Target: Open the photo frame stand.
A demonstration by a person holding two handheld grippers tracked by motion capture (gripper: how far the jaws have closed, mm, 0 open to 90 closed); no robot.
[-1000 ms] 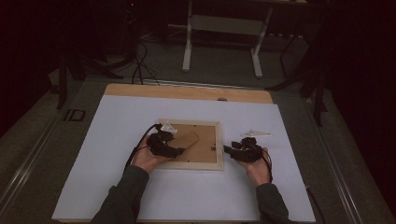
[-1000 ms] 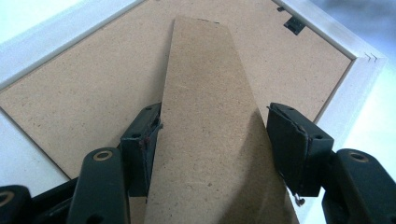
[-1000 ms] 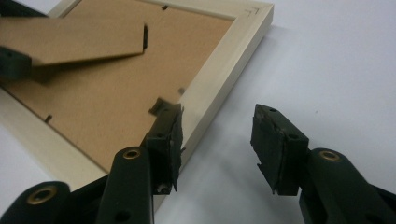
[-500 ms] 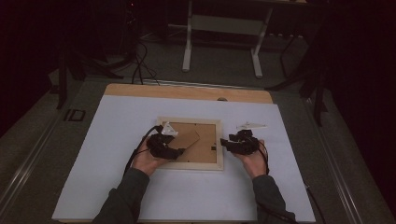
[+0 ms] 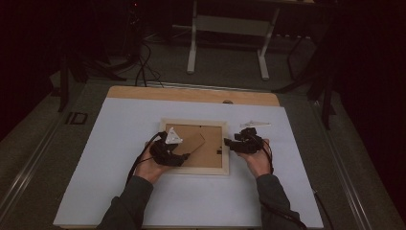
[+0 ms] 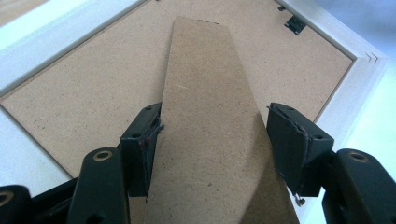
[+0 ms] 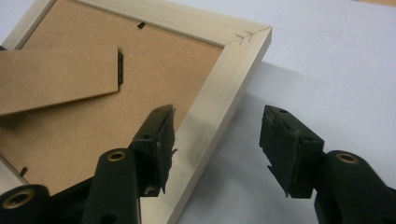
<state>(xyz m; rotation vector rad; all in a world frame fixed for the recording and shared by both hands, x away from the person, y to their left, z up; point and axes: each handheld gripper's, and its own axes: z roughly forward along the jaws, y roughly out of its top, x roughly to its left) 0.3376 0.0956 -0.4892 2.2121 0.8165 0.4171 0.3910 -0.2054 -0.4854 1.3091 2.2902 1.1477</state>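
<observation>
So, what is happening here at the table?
A person is working on a picture frame that lies face down on the white table. The left gripper has its fingers open around the cardboard stand on the frame's back. The right gripper is open too, straddling the frame's right edge without closing on it. A small white piece lies on the table beyond the right gripper.

High view: above the person's side, facing forward and down; the table (image 5: 119, 143) spans the lower half, floor beyond at 12 o'clock.
Left gripper view: close, looking along its jaws onto the picture frame (image 6: 364, 74) back.
Right gripper view: close, over the frame's corner.
Shared: all three take in the frame.
</observation>
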